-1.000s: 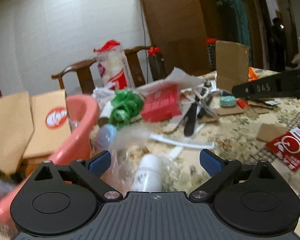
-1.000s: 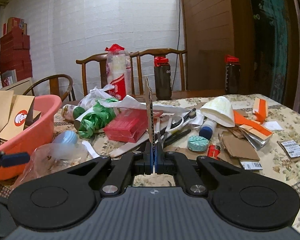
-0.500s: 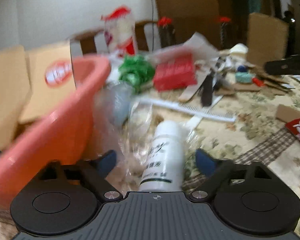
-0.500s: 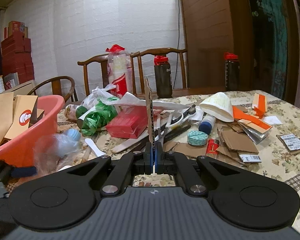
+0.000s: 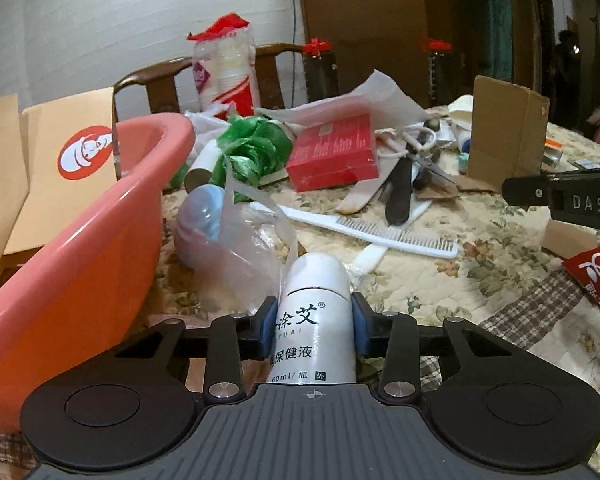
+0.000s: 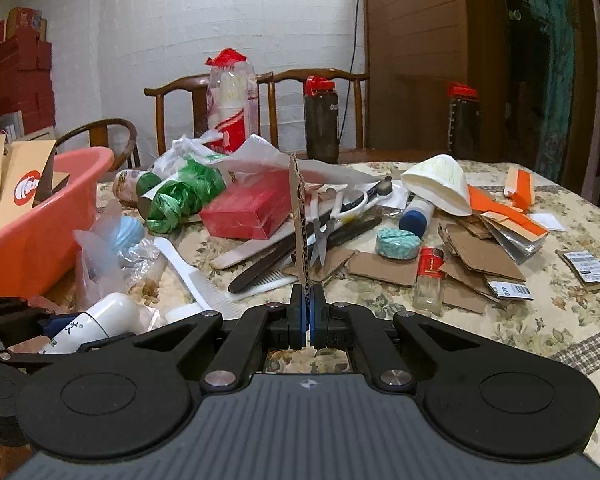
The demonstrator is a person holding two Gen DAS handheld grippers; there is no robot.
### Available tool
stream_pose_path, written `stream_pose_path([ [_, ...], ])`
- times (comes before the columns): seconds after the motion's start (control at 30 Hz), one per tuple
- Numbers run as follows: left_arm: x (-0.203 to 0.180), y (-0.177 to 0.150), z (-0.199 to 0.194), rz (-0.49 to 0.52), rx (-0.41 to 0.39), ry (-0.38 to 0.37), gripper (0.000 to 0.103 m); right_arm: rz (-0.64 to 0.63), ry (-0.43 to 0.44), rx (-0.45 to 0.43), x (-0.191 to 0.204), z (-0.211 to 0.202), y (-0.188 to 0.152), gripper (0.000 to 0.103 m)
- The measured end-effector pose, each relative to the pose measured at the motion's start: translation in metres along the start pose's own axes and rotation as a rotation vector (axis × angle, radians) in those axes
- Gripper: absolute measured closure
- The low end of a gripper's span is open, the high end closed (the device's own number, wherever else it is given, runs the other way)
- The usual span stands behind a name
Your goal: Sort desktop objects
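My left gripper (image 5: 314, 324) is shut on a white bottle (image 5: 315, 312) with Chinese print, which lies low by the table's front edge; it also shows in the right wrist view (image 6: 96, 322). A pink basin (image 5: 80, 264) stands just to its left. My right gripper (image 6: 307, 314) is shut on a thin brown cardboard piece (image 6: 299, 224) held upright on edge; it shows as a flat sheet in the left wrist view (image 5: 504, 136).
The table holds a clear plastic bag (image 5: 236, 248), white comb (image 5: 380, 232), red box (image 5: 334, 154), green ribbon roll (image 5: 252, 152), scissors (image 6: 324, 228), cardboard scraps (image 6: 472, 256), a small glass jar (image 6: 428, 280) and a teal tape roll (image 6: 396, 242). Chairs and bottles stand behind.
My left gripper moved forward and down to the white bottle and shut on it. My right gripper stayed shut on the cardboard and barely moved.
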State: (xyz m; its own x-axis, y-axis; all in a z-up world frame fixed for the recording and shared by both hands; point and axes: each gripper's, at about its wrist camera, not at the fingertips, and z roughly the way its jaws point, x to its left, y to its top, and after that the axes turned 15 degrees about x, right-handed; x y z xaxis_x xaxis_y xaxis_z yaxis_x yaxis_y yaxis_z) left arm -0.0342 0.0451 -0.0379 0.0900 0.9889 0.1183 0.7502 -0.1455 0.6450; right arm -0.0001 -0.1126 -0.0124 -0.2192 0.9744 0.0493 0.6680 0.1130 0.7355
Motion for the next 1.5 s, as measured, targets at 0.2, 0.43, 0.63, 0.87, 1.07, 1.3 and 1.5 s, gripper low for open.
stream_pose_path([
  [0.2,-0.008,0.005,-0.021,0.027,-0.069,-0.022,0.067,-0.014,-0.024,-0.012,0.004,-0.009,0.003,0.101],
  [0.43,-0.008,0.028,-0.068,0.039,-0.180,-0.049,0.066,-0.048,-0.039,-0.036,0.016,-0.028,0.011,0.101],
  [0.63,0.019,0.043,-0.113,-0.013,-0.266,-0.013,0.066,-0.094,0.001,-0.076,0.046,-0.048,0.024,0.101],
  [0.87,0.085,0.046,-0.148,-0.111,-0.298,0.115,0.066,-0.180,0.152,-0.104,0.113,-0.060,0.046,0.101],
  [1.07,0.146,0.037,-0.147,-0.194,-0.272,0.208,0.066,-0.258,0.274,-0.086,0.180,-0.045,0.056,0.101],
  [1.3,0.196,0.040,-0.106,-0.255,-0.202,0.224,0.065,-0.328,0.287,-0.019,0.236,-0.007,0.062,0.101],
  [1.5,0.210,0.034,-0.089,-0.275,-0.163,0.174,0.044,-0.377,0.249,0.031,0.255,0.013,0.055,0.099],
])
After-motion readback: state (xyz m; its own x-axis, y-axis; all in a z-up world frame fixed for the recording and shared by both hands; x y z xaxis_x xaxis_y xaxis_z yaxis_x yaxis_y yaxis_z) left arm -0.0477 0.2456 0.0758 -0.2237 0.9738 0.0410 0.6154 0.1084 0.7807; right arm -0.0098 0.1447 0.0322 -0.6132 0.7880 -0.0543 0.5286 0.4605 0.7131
